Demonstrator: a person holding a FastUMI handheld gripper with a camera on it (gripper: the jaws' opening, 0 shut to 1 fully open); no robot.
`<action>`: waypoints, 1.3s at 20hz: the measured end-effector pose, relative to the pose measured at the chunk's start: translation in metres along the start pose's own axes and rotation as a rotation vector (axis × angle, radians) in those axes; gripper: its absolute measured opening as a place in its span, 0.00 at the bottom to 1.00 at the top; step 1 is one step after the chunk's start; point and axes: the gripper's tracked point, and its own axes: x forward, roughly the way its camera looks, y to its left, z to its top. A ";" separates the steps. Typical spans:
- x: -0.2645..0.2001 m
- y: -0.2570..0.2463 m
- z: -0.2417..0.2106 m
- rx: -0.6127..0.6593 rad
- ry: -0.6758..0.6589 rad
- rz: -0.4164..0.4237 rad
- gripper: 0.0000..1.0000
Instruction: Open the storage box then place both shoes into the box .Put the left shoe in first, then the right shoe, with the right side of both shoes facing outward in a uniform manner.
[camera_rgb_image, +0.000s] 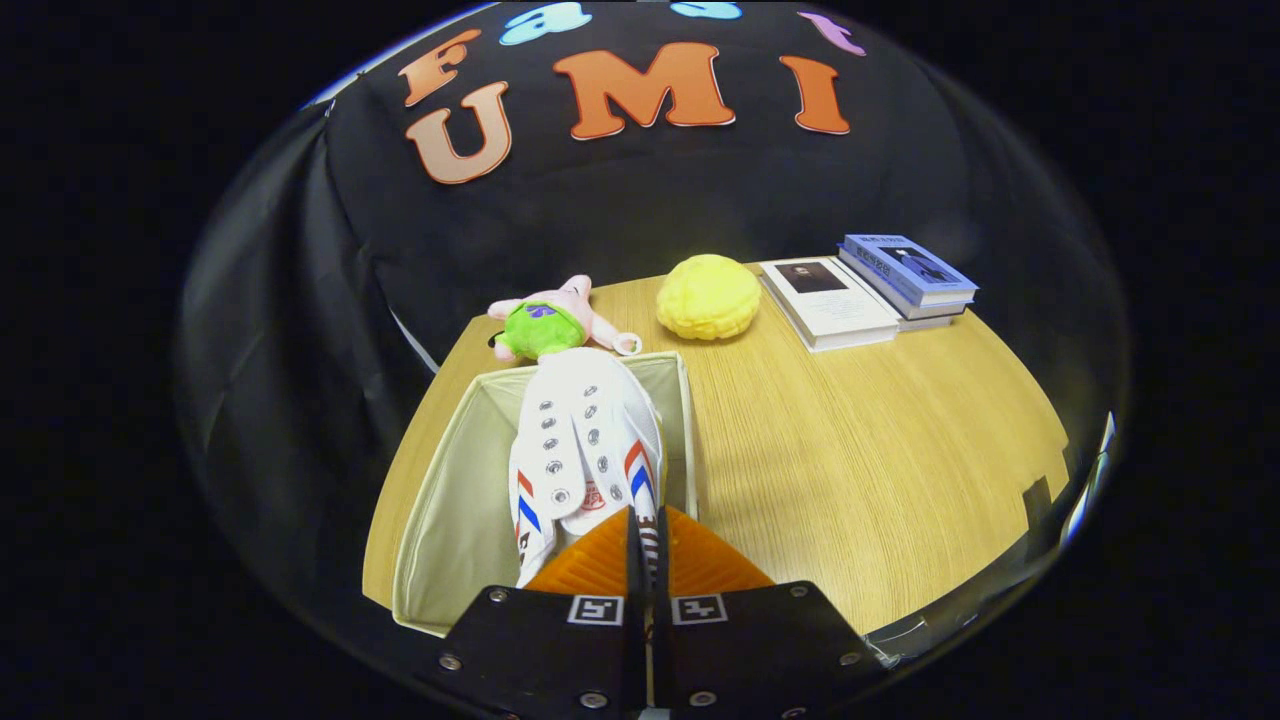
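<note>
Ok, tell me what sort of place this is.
Probably a staged recording booth: black cloth wall behind a wooden table set with books and toys. The gripper holds a white shoe in the fabric box.

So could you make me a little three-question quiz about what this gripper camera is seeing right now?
1. True or false: the gripper has its fingers closed on the heel edge of the white lace-less sneaker with red and blue stripes.
2. Multiple choice: the sneaker is over A) the stack of books, B) the open cream fabric storage box, C) the bare wooden table.
3. Fill in: just beyond the box lies a pink plush toy in a green top, and beside it a ______ fluffy round cushion.

Key: 1 true; 2 B; 3 yellow. The white and blue books sit farther off on the light wooden table.
</note>
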 end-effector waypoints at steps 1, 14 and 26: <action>-0.004 0.003 0.002 0.007 -0.010 0.015 0.09; -0.078 -0.085 0.170 -0.061 -0.342 -0.035 0.99; -0.185 -0.169 0.262 -0.063 -0.652 -0.099 0.99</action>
